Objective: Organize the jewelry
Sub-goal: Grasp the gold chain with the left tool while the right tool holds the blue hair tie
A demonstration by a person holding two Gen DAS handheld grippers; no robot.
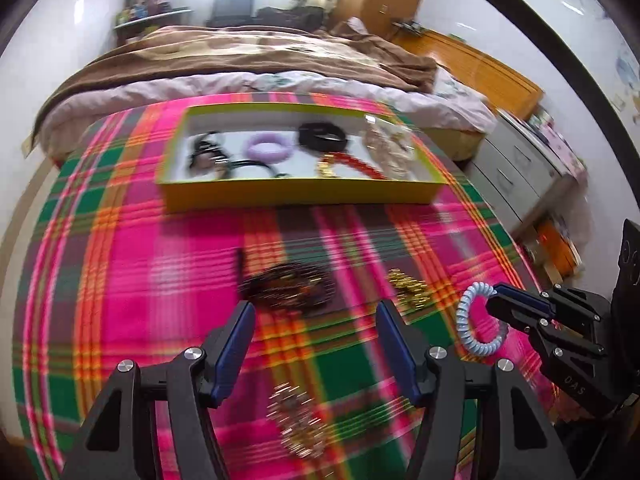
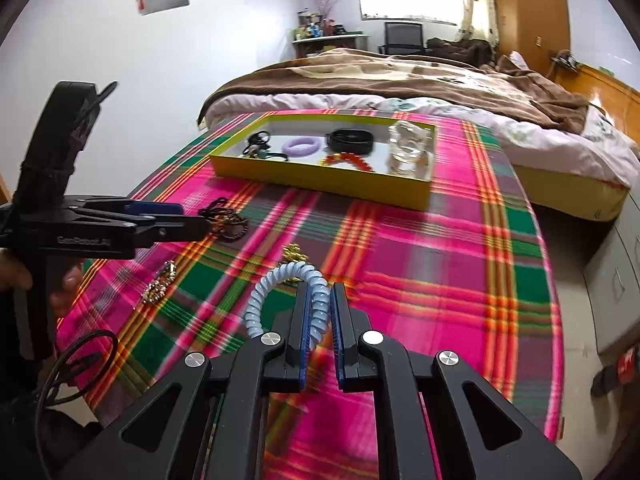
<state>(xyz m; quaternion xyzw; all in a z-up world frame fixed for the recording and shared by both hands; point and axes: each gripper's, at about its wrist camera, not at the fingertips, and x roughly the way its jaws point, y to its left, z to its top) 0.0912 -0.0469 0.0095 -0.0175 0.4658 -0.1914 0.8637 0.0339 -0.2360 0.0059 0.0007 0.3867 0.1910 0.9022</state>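
Observation:
A yellow tray [image 1: 296, 194] [image 2: 320, 184] sits at the far side of the plaid table and holds a purple bangle [image 1: 267, 147], a black band [image 1: 322, 135], red beads [image 1: 352, 162] and clear pieces [image 2: 410, 146]. My right gripper [image 2: 319, 292] [image 1: 494, 300] is shut on a light blue spiral hair tie [image 2: 280, 280] [image 1: 476, 320], held above the cloth. My left gripper [image 1: 314, 310] [image 2: 192, 216] is open and empty, just above a dark bead bracelet [image 1: 288, 286] [image 2: 228, 220]. A gold chain [image 1: 408, 286] and a sparkly piece [image 1: 298, 420] [image 2: 160, 282] lie loose on the cloth.
The table is covered in a pink, green and orange plaid cloth [image 1: 160, 280] [image 2: 440, 280]. A bed with a brown blanket [image 1: 240, 56] stands behind it. Grey drawers [image 1: 516, 168] stand to the right. A black cable [image 2: 72, 360] hangs at the lower left.

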